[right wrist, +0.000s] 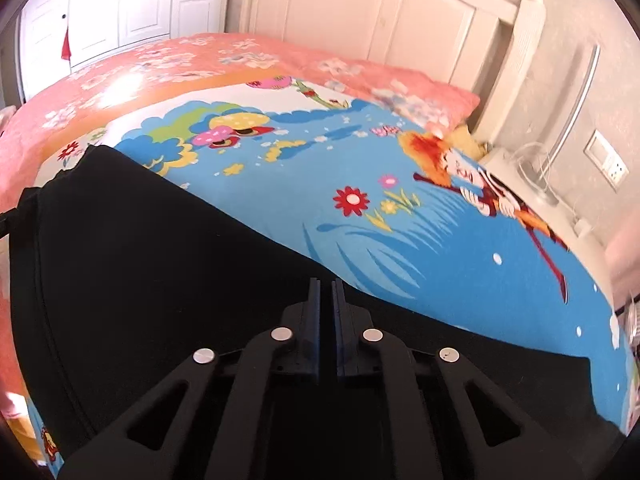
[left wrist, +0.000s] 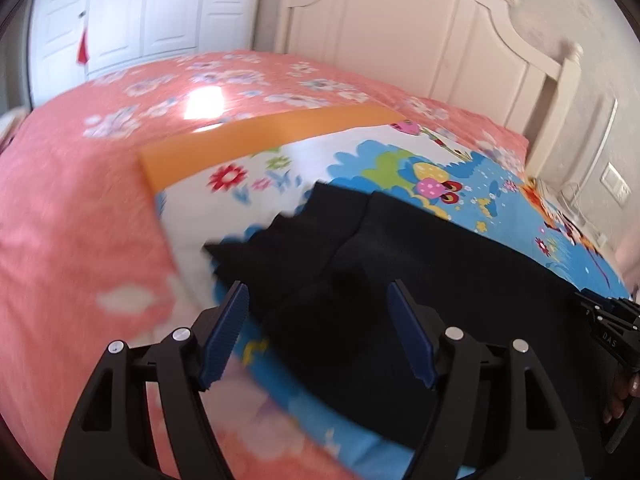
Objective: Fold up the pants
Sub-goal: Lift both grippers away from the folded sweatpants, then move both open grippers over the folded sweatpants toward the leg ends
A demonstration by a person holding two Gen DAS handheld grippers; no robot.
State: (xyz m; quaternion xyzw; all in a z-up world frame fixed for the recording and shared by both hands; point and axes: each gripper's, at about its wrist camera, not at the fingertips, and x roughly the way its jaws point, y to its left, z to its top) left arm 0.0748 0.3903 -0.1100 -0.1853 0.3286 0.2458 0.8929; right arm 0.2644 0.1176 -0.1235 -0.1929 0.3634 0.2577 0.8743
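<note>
The black pants [right wrist: 160,280] are being spread on the cartoon sheet [right wrist: 400,248]; the left gripper [left wrist: 318,300] is being held wide (empty), the right gripper [right wrist: 328,292] nearly closed, its hold on the fabric unclear, so slippage is being risked.

"DAS" on right gripper [left wrist: 610,320]

Bed [left wrist: 72,208] under a pink floral cover, white headboard [left wrist: 400,24] at the far end.

Spread over the cover: a cartoon-print sheet [right wrist: 400,240], blue and white with an orange border strip. Laid flat on that sheet: black pants [left wrist: 400,300], one ragged, blurred end toward the orange strip.
</note>
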